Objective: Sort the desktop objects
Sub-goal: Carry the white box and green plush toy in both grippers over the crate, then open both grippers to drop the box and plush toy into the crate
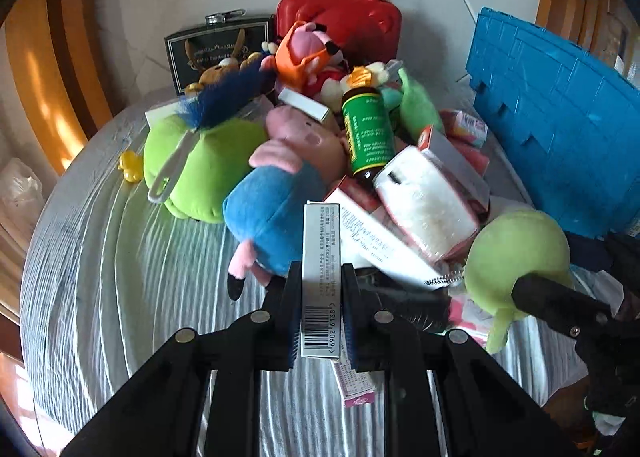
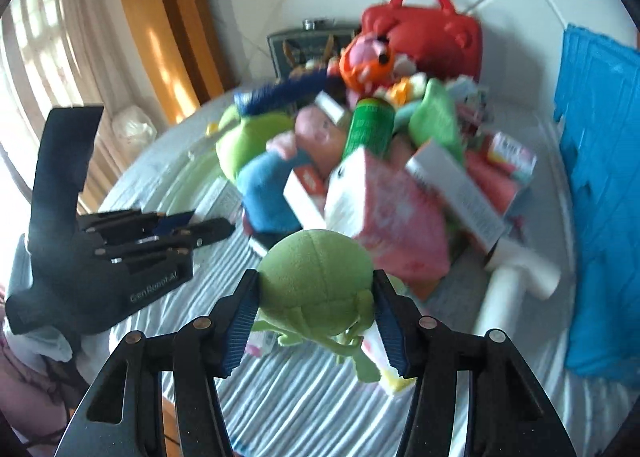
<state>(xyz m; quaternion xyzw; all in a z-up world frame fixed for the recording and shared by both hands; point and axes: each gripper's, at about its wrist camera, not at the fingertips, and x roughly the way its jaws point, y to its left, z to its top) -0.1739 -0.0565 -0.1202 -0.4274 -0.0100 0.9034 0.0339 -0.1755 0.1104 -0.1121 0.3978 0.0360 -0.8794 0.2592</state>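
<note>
Toys and boxes still lie heaped beside the blue crate point(image 1: 560, 117) (sorting barely begun), left jaws clamping a white carton point(image 1: 321, 281), right jaws squeezing a green plush ball point(image 2: 316, 285).

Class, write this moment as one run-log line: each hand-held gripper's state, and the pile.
left hand-held gripper: shut on white barcode box | right hand-held gripper: shut on green plush ball | pile: unsorted

My left hand-held gripper point(image 1: 321, 311) was matt black plastic w/ ribbed blue pads, pressed on a smooth cardboard box point(image 1: 321, 257), semi-gloss, printed. My right hand-held gripper point(image 2: 316, 315) squeezed a fuzzy green plush toy point(image 2: 316, 285), cloth, matt. The surface point(image 1: 132, 277) wore ribbed pale fabric w/ a slight sheen. Red case point(image 1: 352, 17): glossy hard plastic. Green bottle point(image 1: 368, 133): shiny paper label.
</note>
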